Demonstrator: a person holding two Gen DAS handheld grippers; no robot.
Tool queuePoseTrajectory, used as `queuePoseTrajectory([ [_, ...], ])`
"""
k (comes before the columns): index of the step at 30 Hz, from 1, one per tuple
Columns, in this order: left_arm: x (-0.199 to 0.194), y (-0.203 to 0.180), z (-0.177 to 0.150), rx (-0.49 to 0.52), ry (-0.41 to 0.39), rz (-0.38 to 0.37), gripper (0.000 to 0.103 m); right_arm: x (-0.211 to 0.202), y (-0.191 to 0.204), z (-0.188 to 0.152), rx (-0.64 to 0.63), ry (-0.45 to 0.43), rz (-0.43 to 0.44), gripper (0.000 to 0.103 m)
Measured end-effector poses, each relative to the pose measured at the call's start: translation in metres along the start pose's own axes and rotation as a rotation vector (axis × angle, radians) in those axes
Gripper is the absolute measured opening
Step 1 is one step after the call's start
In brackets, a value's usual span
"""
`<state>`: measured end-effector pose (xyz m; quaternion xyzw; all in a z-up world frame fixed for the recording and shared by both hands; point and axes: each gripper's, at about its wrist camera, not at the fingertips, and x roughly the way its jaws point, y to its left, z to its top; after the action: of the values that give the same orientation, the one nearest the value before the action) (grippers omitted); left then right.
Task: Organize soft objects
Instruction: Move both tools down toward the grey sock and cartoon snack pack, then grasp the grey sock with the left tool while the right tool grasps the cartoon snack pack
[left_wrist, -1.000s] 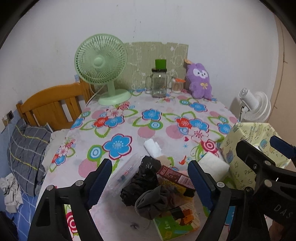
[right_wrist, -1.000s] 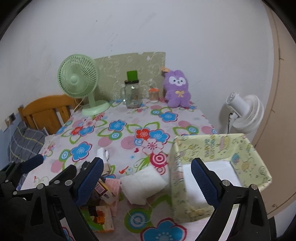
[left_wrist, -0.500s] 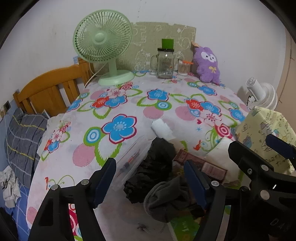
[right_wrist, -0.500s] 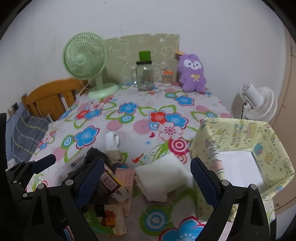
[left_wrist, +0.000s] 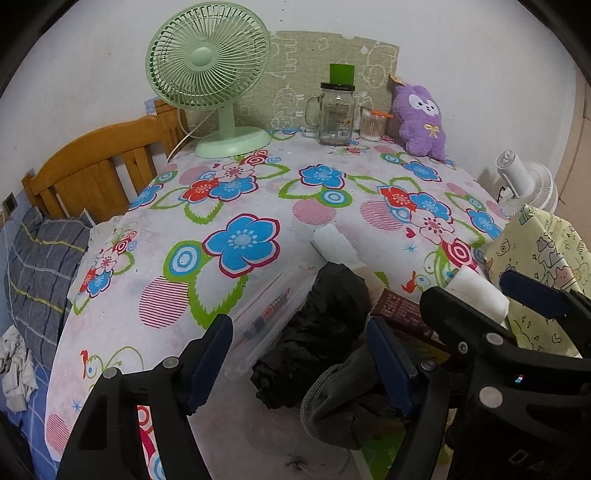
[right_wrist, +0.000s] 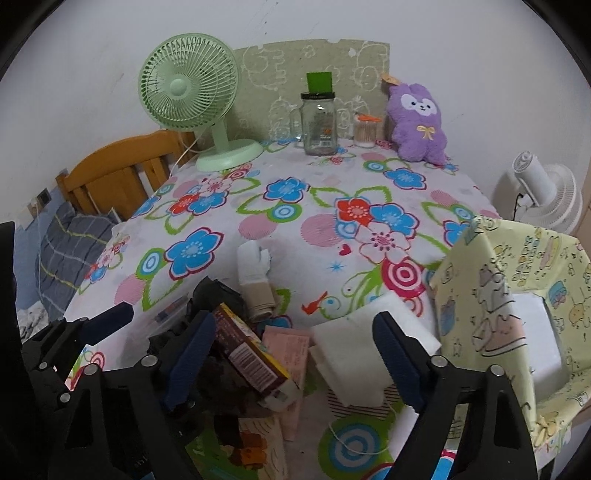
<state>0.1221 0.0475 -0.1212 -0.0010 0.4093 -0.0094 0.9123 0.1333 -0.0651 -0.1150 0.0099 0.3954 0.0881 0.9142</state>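
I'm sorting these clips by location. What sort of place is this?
Probably a small bedroom at home: a wooden headboard with a plaid pillow sits beside the flowered table, which holds a purple plush toy.

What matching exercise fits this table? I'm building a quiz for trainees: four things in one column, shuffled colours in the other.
Things:
1. desk fan
2. plush toy
3. crumpled bag
4. folded pad

Colours:
A. white
B. purple
C. pale green
D. black

Pairs: 1-C, 2-B, 3-D, 4-A
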Motion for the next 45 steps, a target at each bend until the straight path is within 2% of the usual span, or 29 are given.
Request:
queuePoseTrajectory([
  [3, 0.002, 0.003, 0.0, -0.001, -0.004, 0.015, 0.078, 0.005, 0.003, 0.001, 0.004, 0.017, 0.011, 0.083],
  [5, 0.004, 0.006, 0.001, -0.005, -0.004, 0.017, 0.083, 0.008, 0.004, 0.001, 0.005, 0.022, 0.014, 0.082],
  [7, 0.007, 0.009, 0.0, -0.004, -0.003, 0.024, 0.093, 0.01, 0.005, 0.001, 0.002, 0.027, 0.016, 0.081],
  [11, 0.009, 0.014, 0.0, -0.012, 0.001, 0.014, 0.096, 0.014, 0.008, 0.003, 0.002, 0.035, 0.021, 0.079],
  [13, 0.01, 0.015, 0.0, -0.01, 0.005, 0.008, 0.1, 0.016, 0.009, 0.003, 0.002, 0.041, 0.016, 0.074],
  [18, 0.014, 0.022, 0.0, -0.021, 0.014, -0.002, 0.103, 0.022, 0.013, 0.004, 0.005, 0.054, 0.033, 0.069],
  [23, 0.017, 0.024, 0.001, -0.02, 0.02, -0.017, 0.103, 0.029, 0.019, 0.007, -0.004, 0.069, 0.037, 0.055],
  [26, 0.019, 0.024, 0.001, -0.025, 0.02, -0.033, 0.102, 0.031, 0.02, 0.009, -0.009, 0.069, 0.03, 0.053],
  [29, 0.02, 0.023, 0.002, -0.026, 0.027, -0.093, 0.089, 0.031, 0.019, 0.01, -0.006, 0.071, 0.029, 0.053],
  [34, 0.02, 0.016, 0.002, -0.021, 0.041, -0.195, 0.061, 0.03, 0.019, 0.011, 0.003, 0.068, 0.022, 0.053],
  [38, 0.025, 0.015, 0.002, -0.05, 0.066, -0.273, 0.05, 0.028, 0.015, 0.011, 0.011, 0.063, 0.023, 0.053],
  [42, 0.022, 0.015, 0.003, -0.061, 0.058, -0.275, 0.021, 0.024, 0.009, 0.011, 0.042, 0.063, 0.031, 0.054],
  [45, 0.019, 0.013, 0.004, -0.05, 0.057, -0.271, 0.008, 0.021, 0.007, 0.01, 0.052, 0.061, 0.031, 0.054],
])
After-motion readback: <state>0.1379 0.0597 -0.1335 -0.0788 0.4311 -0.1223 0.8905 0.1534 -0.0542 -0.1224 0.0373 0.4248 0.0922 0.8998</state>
